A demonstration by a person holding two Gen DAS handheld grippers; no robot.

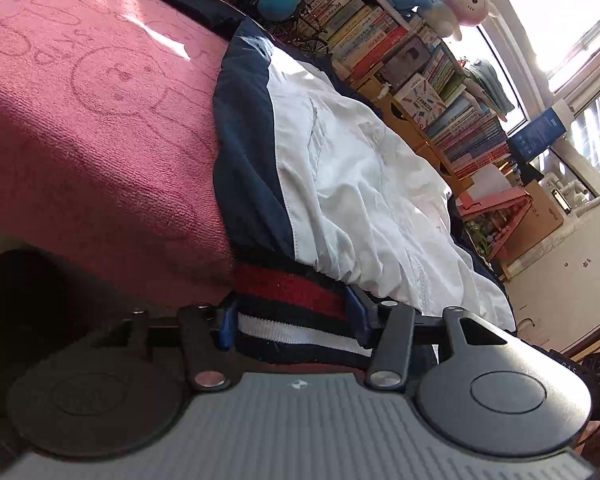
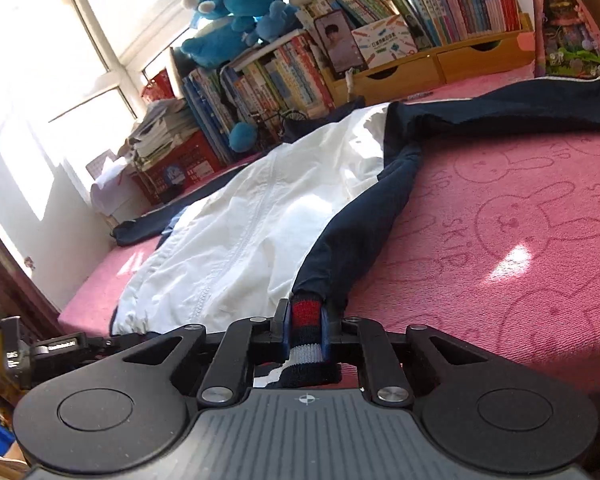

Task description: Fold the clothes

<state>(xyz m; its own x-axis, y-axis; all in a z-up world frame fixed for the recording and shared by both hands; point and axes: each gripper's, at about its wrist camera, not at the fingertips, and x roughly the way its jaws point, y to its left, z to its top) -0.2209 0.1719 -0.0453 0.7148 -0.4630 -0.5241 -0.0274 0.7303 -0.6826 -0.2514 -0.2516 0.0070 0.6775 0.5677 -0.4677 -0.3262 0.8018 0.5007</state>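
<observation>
A white jacket [image 1: 360, 168] with navy side panels lies spread on a pink bunny-print bed cover [image 1: 80, 120]. Its red, navy and white striped hem [image 1: 292, 292] hangs at the bed's near edge. My left gripper [image 1: 291, 320] is open wide, with the hem band filling the gap between its blue pads [image 1: 227, 322]. In the right wrist view the same jacket [image 2: 260, 208] stretches away towards the shelves. My right gripper [image 2: 305, 332] is shut on the other end of the striped hem [image 2: 306, 312], below a navy panel [image 2: 356, 232]. One navy sleeve [image 2: 540, 104] trails off to the far right.
Bookshelves [image 2: 380, 64] packed with books line the far side of the bed, with blue plush toys [image 2: 240, 12] on top. A red crate [image 2: 180, 168] with paper stacks stands by the window. The bed cover [image 2: 520, 240] lies bare to the right of the jacket.
</observation>
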